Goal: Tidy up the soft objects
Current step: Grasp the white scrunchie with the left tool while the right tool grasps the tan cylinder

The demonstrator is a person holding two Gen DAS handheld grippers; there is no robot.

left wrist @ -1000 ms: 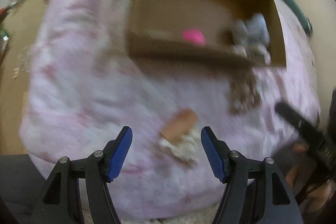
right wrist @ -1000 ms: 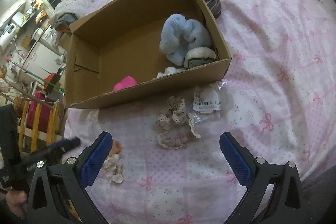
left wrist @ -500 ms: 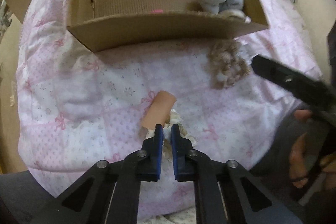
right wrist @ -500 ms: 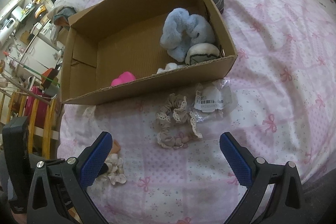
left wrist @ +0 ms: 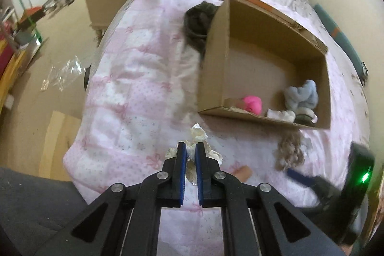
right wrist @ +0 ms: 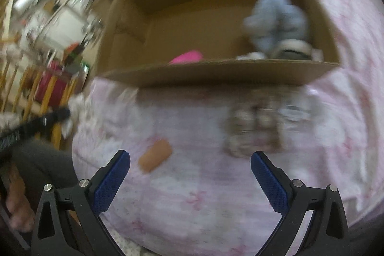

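My left gripper [left wrist: 190, 148] is shut on a cream lace scrunchie [left wrist: 198, 134] and holds it above the pink quilt, short of the cardboard box [left wrist: 216, 59]. The box holds a pink soft toy [left wrist: 252, 103], a light blue plush [left wrist: 302, 97] and small white pieces [left wrist: 280, 114]. A beige scrunchie [left wrist: 289, 148] lies in front of the box. My right gripper [right wrist: 190, 164] is open and empty, low over the quilt, with an orange-tan soft roll [right wrist: 156, 158] just inside its left finger and the blurred beige scrunchie [right wrist: 252, 128] ahead.
A dark grey bundle [left wrist: 199, 23] lies against the box's left outer wall. The bed edge drops to a tan floor [left wrist: 60, 40] on the left, with clear plastic wrap [left wrist: 62, 73] on it. A plastic packet [right wrist: 295, 109] lies beside the beige scrunchie.
My left gripper closed on the cream scrunchie and lifted it off the quilt, leaving the orange-tan roll behind. My right gripper moved lower and left, toward the roll.
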